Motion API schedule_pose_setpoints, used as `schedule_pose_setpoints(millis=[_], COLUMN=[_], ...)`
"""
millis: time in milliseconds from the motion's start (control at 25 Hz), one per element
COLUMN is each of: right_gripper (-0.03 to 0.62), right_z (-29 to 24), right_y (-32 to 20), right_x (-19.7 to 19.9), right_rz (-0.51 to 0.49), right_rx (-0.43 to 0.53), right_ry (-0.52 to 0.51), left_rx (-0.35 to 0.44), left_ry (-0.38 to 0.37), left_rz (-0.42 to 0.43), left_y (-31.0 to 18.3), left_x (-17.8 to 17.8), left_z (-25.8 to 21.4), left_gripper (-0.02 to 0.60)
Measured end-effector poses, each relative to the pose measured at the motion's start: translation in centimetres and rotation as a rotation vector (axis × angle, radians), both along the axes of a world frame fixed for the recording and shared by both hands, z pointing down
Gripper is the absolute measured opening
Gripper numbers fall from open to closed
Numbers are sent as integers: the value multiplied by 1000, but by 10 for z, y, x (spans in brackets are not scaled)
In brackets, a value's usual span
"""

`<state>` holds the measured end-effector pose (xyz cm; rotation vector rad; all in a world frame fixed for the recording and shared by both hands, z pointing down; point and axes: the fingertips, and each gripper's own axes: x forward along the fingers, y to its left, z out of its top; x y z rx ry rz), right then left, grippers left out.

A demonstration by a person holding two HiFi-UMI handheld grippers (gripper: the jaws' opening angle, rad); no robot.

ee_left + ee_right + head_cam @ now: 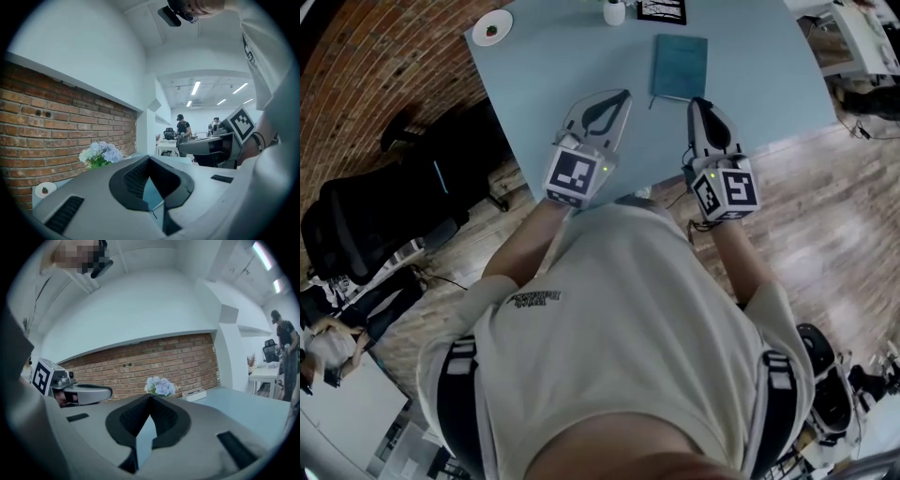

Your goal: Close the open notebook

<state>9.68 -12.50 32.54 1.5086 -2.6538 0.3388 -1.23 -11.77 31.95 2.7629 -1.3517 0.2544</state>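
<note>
The teal notebook lies shut and flat on the light blue table, towards its right side. My left gripper hangs over the table's near edge, left of the notebook, its jaws shut with nothing between them. The right gripper is just below the notebook's near right corner, also shut and empty. Both are lifted off the table and point almost level. In the left gripper view the jaws meet at the tips; the right gripper view shows the same. The notebook is hidden in both gripper views.
A white plate with a strawberry sits at the table's far left corner. A white cup and a black framed item stand at the back. Blue flowers and a tissue box stand by the brick wall. A black office chair is at the left.
</note>
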Motion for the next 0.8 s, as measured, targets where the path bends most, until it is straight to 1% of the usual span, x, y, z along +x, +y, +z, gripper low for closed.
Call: schedule_pose_setpoints(millis=[160, 440, 600, 800], right_gripper=[3, 3, 2, 2], right_z=[-3, -12, -12, -17], right_y=[11, 27, 35, 41], right_x=[-4, -12, -19, -23], right_rz=[-16, -51, -74, -88], right_rx=[15, 35, 45, 80], right_ry=[-22, -38, -14, 47], left_rx=[0, -4, -10, 5], left_ry=[-1, 8, 12, -2], left_rz=[11, 42, 40, 33], left_y=[13, 27, 34, 38], left_x=[0, 7, 5, 6], left_z=[-8, -6, -6, -8], left_gripper=[12, 12, 12, 12])
